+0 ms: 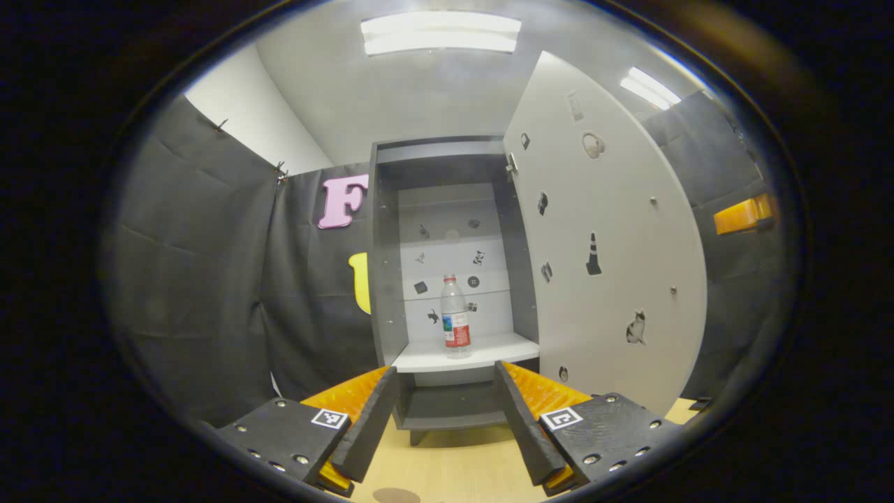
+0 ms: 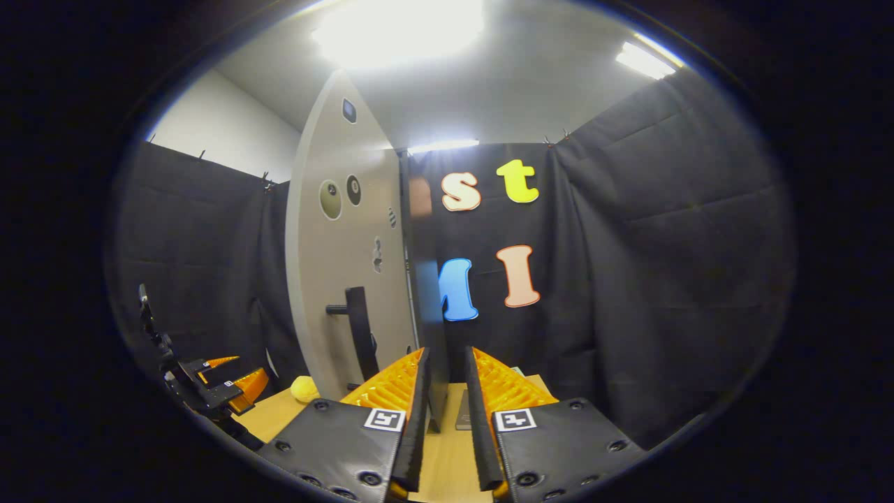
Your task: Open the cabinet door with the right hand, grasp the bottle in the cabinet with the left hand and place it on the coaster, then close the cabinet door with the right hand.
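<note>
Left gripper view: looks straight into the grey cabinet (image 1: 447, 279), with the cabinet door (image 1: 601, 244) swung wide open to the right, its inner face dotted with small stickers. Shows the bottle (image 1: 455, 313) standing upright on the white shelf (image 1: 426, 358) inside, clear plastic with a pale cap and a red label, roughly centred on the shelf and touching neither side wall. Shows the left gripper (image 1: 445, 412) low in the foreground with fingers spread wide apart, holding nothing, well short of the bottle, the open shelf framed between them. Below, a light wooden tabletop (image 1: 447, 468), and at the very bottom edge a dark round patch (image 1: 396, 495), possibly the coaster, too cropped to tell.

Right gripper view: faces the door (image 2: 342, 265) nearly edge-on, outer face to the left carrying round stickers and a dark vertical handle (image 2: 358, 332). Shows the right gripper (image 2: 447, 412) with fingers close together on either side of the door's thin edge; a narrow gap visible, and cannot tell whether both fingers actually press the panel. At far left, the other gripper (image 2: 230, 384) on its dark frame, above the tabletop (image 2: 279, 416). Near the door's foot, a small yellow object (image 2: 305, 388) resting on the table. Behind, black cloth wall (image 2: 663, 279).
</note>
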